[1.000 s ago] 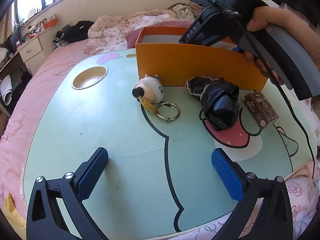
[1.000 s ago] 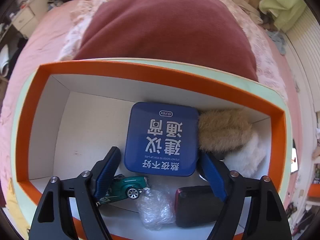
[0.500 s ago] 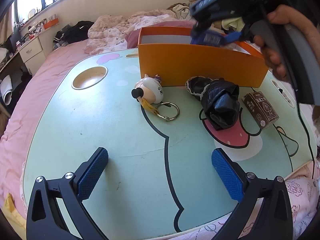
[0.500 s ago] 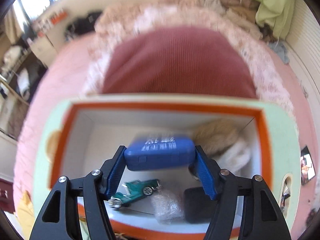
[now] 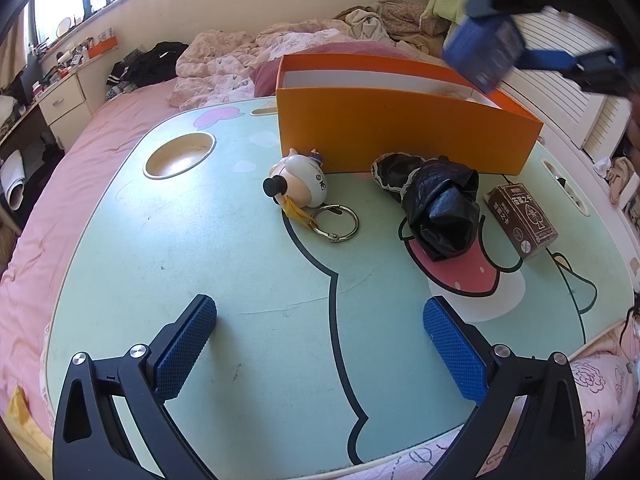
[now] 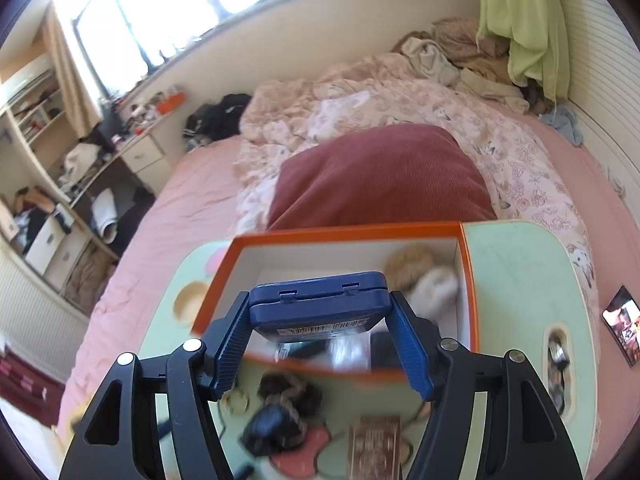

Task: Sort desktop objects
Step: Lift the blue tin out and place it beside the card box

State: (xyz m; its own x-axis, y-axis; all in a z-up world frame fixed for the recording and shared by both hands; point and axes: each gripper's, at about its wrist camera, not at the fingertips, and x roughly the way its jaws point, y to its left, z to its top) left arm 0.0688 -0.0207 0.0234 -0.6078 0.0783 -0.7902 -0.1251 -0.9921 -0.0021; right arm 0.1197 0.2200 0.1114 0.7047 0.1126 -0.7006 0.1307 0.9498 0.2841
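The left gripper point(image 5: 320, 344) has its fingers spread wide over the bare near part of the lap table point(image 5: 224, 256), holding nothing, while the right gripper point(image 6: 320, 332) has just closed its pads on the two short sides of a flat blue tin point(image 6: 320, 304), which it holds in the air above the near wall of the orange box point(image 5: 400, 136). The tin looks stiff and light, with smooth painted sides that could slip, so a square clamp across its narrow width, as now, seems the right hold. From left to right on the table lie a small figurine on a key ring point(image 5: 300, 188), a crumpled black bag point(image 5: 440, 208) and a brown card box point(image 5: 520, 216). Inside the orange box I can make out a tan furry thing point(image 6: 412, 264) and something white and fluffy point(image 6: 436, 288) at the right; the rest beneath the tin is too blurred to name.
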